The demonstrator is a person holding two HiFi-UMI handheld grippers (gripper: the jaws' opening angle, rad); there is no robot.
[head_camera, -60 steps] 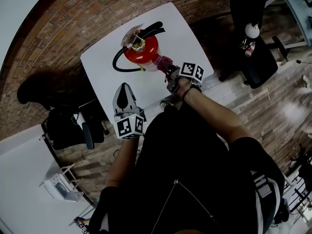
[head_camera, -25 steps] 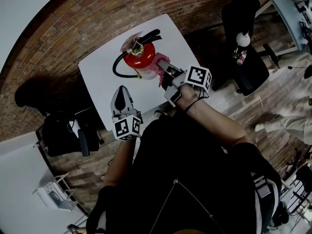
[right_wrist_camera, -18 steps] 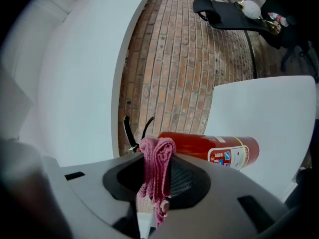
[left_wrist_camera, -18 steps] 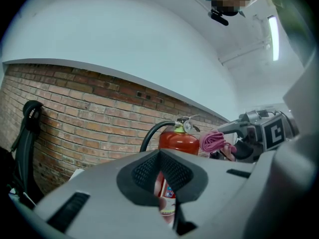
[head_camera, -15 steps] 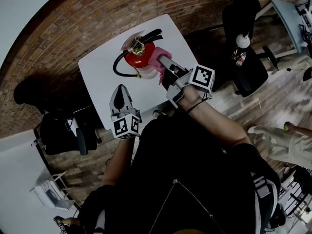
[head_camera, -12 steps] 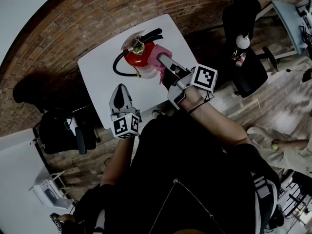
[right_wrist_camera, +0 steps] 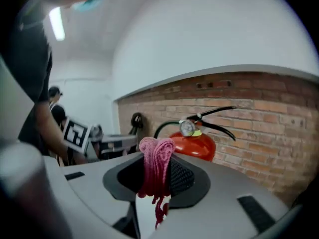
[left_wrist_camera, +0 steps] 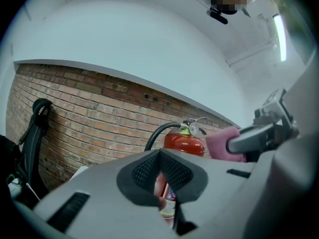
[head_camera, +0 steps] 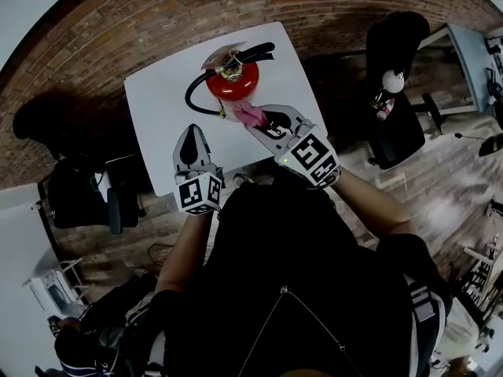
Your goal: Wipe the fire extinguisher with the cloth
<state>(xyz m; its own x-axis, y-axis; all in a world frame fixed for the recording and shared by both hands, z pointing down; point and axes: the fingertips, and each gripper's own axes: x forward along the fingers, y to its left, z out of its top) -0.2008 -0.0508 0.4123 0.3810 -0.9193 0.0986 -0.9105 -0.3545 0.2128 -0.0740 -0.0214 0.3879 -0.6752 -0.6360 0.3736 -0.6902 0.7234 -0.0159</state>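
Pinching cloth in right hand-held gripper, left hand-held gripper closed, extinguisher body half-hidden.

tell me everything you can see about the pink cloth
The pink cloth looks like soft ribbed or knitted fabric, bunched into folds. It is pinched between the jaws of the right gripper, with a bulge rising above them and a frayed tail hanging below. It is held up close beside the red fire extinguisher; whether it touches it is unclear.
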